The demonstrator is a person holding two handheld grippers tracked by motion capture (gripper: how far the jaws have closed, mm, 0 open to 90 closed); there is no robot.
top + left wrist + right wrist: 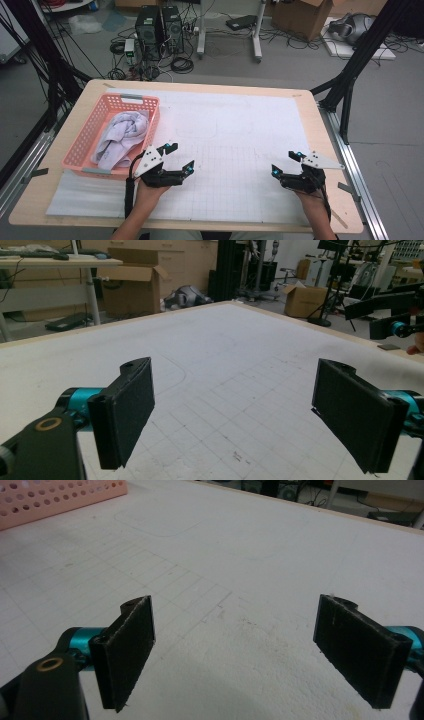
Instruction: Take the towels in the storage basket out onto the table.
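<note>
Left gripper (180,156) hovering, jaws apart, empty; crumpled white towel (121,138) in pink basket (85,135) lying just beside it, leftward. Right gripper (286,162) waiting well apart, jaws likewise spread.

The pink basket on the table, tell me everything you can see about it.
The pink basket is a rectangular plastic tray with perforated walls and a grey strip at each short end. It sits at the table's left side, partly on the white gridded mat. A crumpled whitish cloth lies inside. The left gripper hovers just beside its near right corner, not clearly touching it.
</note>
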